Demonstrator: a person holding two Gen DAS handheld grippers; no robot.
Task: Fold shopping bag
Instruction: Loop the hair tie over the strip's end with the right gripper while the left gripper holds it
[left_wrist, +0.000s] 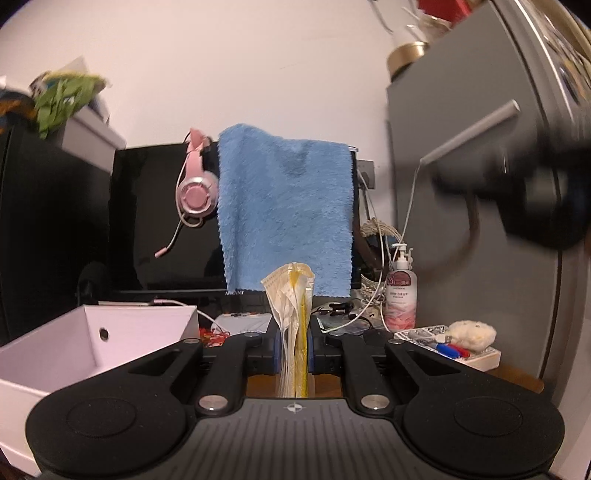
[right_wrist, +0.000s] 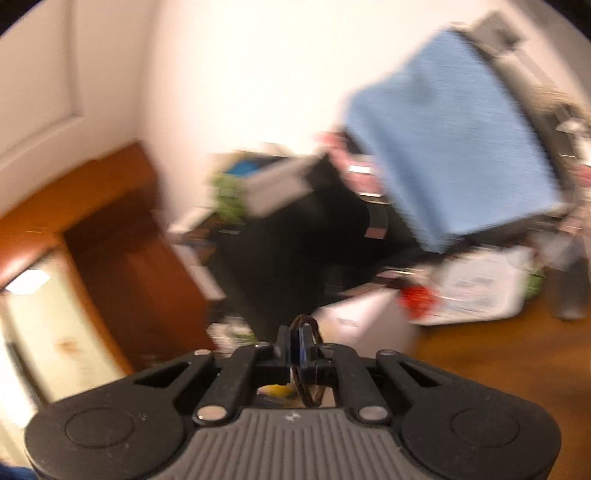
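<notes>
Two grips: our left gripper (left_wrist: 294, 350) pinches the folded shopping bag (left_wrist: 291, 325); right gripper (right_wrist: 301, 356) nips a thin dark loop (right_wrist: 308, 384). Blurred swinging risks slip, unfolding.

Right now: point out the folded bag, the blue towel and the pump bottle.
folded bag (left_wrist: 293, 325): left wrist view, mid-bundle between the fingers.
blue towel (left_wrist: 284, 206): left wrist view, centre of the hanging cloth.
pump bottle (left_wrist: 400, 295): left wrist view, label on its body.

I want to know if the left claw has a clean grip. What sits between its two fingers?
In the left wrist view, only the folded shopping bag, cream and yellow, stands upright between the left claw fingers.
</notes>
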